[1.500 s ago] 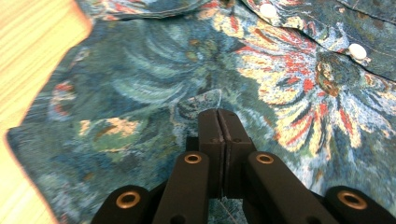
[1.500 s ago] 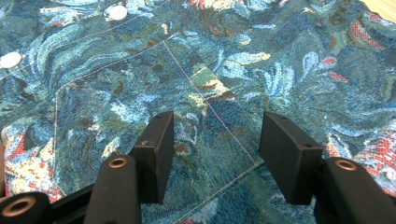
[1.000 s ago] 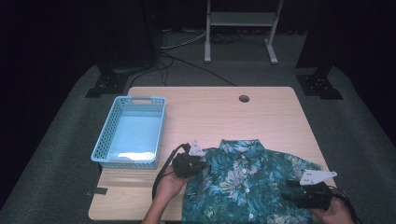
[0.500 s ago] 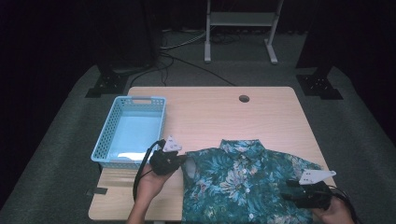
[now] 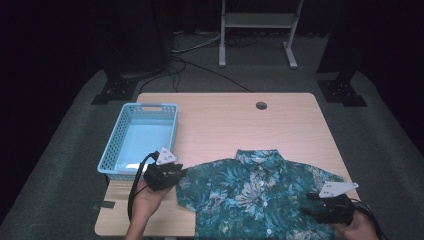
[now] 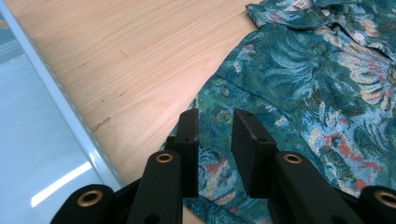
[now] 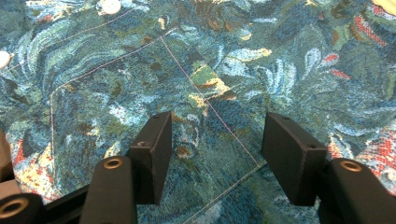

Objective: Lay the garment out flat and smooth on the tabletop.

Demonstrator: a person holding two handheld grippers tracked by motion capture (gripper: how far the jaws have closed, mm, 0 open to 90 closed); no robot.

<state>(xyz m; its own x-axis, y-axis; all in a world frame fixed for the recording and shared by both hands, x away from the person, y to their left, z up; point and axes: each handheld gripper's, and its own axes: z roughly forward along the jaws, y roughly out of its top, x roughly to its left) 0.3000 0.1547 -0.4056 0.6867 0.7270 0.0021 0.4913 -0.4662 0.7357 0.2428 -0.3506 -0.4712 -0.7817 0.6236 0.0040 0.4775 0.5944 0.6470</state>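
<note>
A teal floral short-sleeved shirt lies face up on the near half of the wooden table. My left gripper is at the tip of the shirt's left sleeve, next to the blue basket. Its jaws have just been opening and now stand a narrow gap apart, with the sleeve cloth lying slack under them. At the shirt's near right part my right gripper is open. In the right gripper view the right gripper has its jaws wide, just opened a little further, over the flat cloth, gripping nothing.
An empty light-blue plastic basket stands at the table's left edge, its rim close beside my left gripper. A round cable hole is near the far edge. Bare wood lies beyond the shirt's collar.
My left hand moved left toward the basket, drawing the sleeve out flat, and its jaws parted. The right hand stayed where it was.
</note>
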